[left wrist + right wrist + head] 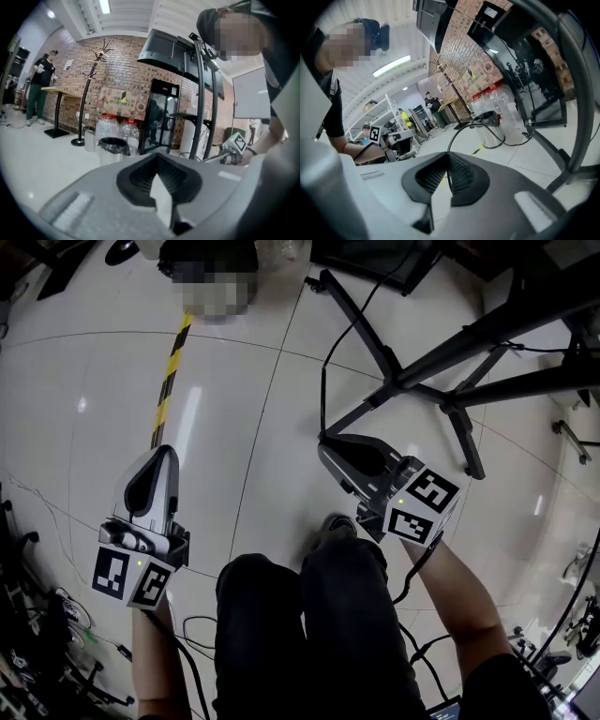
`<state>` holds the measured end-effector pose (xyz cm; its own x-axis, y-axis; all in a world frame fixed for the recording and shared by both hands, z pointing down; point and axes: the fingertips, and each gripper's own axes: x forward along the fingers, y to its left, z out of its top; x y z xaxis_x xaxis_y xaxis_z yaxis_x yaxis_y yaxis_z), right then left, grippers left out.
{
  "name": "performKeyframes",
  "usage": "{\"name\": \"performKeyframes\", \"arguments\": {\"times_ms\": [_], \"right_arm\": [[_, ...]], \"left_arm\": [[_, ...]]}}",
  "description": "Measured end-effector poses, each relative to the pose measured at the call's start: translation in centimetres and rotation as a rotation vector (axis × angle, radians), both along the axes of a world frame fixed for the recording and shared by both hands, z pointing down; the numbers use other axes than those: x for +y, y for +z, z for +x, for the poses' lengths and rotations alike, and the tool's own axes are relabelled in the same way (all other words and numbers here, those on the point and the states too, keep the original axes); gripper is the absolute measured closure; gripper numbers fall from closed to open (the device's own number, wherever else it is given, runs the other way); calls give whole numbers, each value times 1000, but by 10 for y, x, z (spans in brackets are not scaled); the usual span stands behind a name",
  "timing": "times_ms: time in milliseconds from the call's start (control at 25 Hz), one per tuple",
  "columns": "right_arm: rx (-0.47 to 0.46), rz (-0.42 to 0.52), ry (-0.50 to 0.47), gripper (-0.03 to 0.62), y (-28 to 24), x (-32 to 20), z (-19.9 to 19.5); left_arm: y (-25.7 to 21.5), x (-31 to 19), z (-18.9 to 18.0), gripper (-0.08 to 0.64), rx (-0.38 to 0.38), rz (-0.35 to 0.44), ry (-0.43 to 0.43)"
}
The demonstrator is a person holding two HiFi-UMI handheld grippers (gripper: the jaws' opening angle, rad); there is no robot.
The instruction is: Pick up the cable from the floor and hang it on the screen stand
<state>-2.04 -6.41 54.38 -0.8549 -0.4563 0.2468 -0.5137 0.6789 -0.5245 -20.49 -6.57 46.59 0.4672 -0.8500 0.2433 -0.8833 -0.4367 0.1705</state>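
Note:
A thin black cable [323, 390] rises from the tip of my right gripper [325, 440] toward the black screen stand [422, 367]. In the right gripper view my right gripper [448, 157] is shut on the cable [461, 130], which arcs away from the jaws to the stand's leg; the stand's pole [576, 89] curves close by on the right. My left gripper [167, 454] hangs apart at the left, with its tips together and nothing between them. In the left gripper view, beyond my left gripper [157, 158], the stand's pole [200, 93] carries a dark screen [168, 49].
The stand's legs [464, 432] spread over the white tiled floor. A yellow-black tape strip [169, 381] runs at the left. The holder's dark trouser legs [300, 615] fill the bottom middle. A lined bin [112, 147], a coat stand [89, 89] and floor cables [47, 634] are nearby.

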Motion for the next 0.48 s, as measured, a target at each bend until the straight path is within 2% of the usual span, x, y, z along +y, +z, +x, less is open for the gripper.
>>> {"name": "performKeyframes", "arguments": {"times_ms": [240, 480], "right_arm": [[36, 46, 4, 574, -117, -3, 13], [16, 110, 8, 574, -234, -3, 29]], "left_arm": [[-118, 4, 19, 555, -11, 0, 23], [-226, 10, 35, 554, -31, 35, 32]]}}
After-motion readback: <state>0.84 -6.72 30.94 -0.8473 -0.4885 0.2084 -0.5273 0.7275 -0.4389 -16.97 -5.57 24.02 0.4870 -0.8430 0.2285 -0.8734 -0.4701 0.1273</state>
